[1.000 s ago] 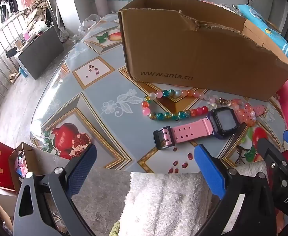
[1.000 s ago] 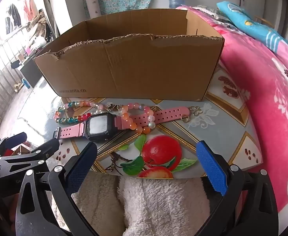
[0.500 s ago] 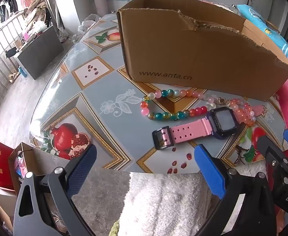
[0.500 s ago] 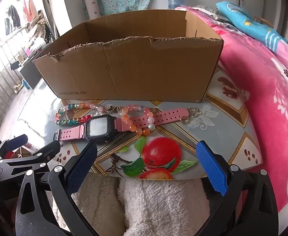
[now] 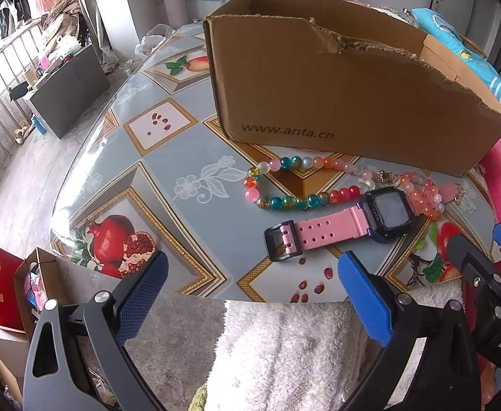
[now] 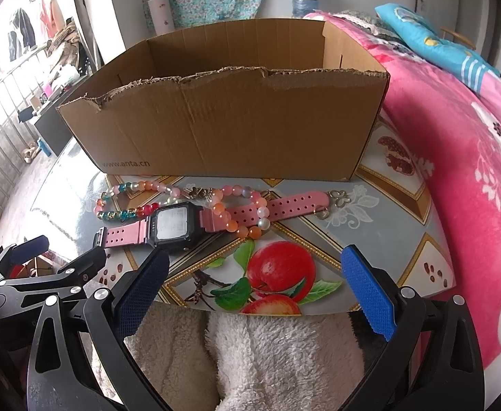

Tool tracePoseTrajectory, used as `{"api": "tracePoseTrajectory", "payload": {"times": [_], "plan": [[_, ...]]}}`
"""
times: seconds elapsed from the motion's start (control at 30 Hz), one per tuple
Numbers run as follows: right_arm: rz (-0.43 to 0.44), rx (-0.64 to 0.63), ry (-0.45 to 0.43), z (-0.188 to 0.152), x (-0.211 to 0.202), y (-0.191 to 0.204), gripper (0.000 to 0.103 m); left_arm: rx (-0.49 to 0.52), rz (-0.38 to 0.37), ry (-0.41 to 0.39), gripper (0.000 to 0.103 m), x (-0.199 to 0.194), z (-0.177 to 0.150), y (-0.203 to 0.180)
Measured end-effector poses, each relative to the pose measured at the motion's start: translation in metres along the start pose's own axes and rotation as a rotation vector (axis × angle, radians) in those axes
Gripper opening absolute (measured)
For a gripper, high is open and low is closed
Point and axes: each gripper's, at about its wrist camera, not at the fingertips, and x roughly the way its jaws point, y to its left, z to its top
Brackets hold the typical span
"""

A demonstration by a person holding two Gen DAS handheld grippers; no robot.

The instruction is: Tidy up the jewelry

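Before the cardboard box (image 6: 223, 130), pink watch (image 6: 171, 224) lies lengthwise along it; both tools (image 5: 250, 294) (image 6: 255, 287) gape empty.

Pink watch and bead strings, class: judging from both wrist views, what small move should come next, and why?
Probably ease the left gripper forward to the pink watch's buckle end: both grippers are open and empty, that strap end lies nearest, and the cardboard box stands open behind.

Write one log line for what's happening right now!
left tool open | right tool open | watch, bead bracelets on table | box behind
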Motion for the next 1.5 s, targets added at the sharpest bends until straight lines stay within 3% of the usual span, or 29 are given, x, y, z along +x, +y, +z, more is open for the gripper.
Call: {"api": "tracePoseTrajectory", "payload": {"times": [1.5], "plan": [[-0.024, -0.002, -0.014, 0.0031, -0.0038, 0.0061, 0.096, 0.0, -0.003, 0.0, 0.097, -0.0007, 0.0029, 0.0045]]}}
